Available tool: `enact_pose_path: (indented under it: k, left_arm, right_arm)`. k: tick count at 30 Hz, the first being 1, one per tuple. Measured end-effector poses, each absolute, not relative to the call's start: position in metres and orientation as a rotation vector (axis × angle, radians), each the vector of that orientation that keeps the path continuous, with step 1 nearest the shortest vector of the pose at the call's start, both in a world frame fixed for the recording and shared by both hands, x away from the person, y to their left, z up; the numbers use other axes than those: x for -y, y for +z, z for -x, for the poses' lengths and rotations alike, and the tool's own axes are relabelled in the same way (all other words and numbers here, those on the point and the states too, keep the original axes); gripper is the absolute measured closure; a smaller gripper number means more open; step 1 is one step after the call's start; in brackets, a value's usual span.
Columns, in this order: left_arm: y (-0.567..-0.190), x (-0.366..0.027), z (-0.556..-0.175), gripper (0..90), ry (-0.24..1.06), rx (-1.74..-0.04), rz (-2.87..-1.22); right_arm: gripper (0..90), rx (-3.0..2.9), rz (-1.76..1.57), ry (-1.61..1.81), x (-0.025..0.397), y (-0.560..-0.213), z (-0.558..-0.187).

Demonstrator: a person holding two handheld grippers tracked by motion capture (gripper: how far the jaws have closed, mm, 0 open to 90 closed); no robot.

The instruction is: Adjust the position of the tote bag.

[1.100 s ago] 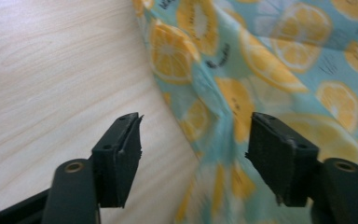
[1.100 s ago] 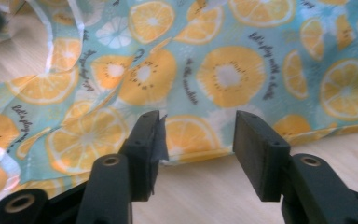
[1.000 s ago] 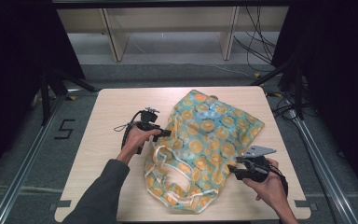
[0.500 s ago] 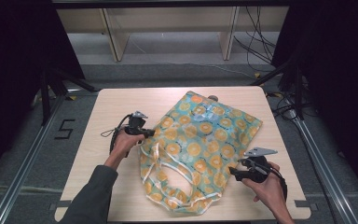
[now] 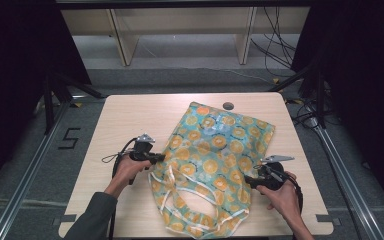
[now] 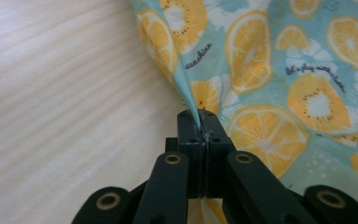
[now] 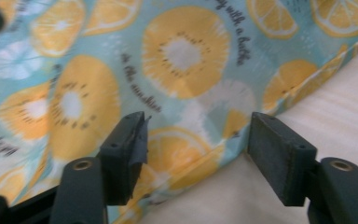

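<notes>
A teal fabric bag printed with orange slices (image 5: 215, 160) lies flat across the middle of the wooden table (image 5: 125, 115), its cream handles (image 5: 180, 192) toward the front edge. My left gripper (image 5: 160, 158) is at the bag's left edge and shut on a pinched fold of the bag (image 6: 193, 109). My right gripper (image 5: 247, 181) sits at the bag's right front edge. Its jaws stand open, one over the fabric (image 7: 177, 51) and the other at the bag's hem above bare table, with nothing clamped.
A small dark round hole (image 5: 228, 106) marks the table near the bag's far edge. Metal rails (image 5: 25, 180) run along both sides of the table on the floor, and shelving legs (image 5: 122, 45) stand beyond the far edge.
My left gripper has pulled the bag's left edge outward to the left, spreading the bag flatter. The right gripper has stayed at the right front edge.
</notes>
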State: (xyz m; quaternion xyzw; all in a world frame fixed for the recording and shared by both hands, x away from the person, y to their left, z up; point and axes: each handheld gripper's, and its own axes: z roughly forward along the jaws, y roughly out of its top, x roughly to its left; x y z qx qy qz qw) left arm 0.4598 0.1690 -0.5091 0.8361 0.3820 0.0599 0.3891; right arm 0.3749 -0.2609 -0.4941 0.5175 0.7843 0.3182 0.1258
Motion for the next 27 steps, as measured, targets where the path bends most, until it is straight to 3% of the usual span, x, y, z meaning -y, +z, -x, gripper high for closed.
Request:
enact_pose_path:
  k: [3, 9, 11, 27]
  left_arm:
    - [-0.510, -0.163, -0.449, 88.4, 0.147, -0.949, -2.130]
    - [-0.511, -0.148, -0.430, 88.0, 0.110, -0.900, -2.145]
    - [-0.511, -0.145, -0.424, 88.2, 0.112, -0.886, -2.150]
    - [-0.513, -0.112, -0.395, 84.2, 0.070, -0.766, -2.190]
  right_arm:
    - [46.4, -2.297, -1.458, 0.885, 0.265, -0.499, -0.385]
    - [80.0, -2.296, -1.357, 0.802, 0.267, -0.499, -0.405]
    - [87.4, -2.291, -1.286, 0.784, 0.267, -0.500, -0.413]
    - [90.0, -2.217, -1.276, 0.799, 0.295, -0.480, -0.436]
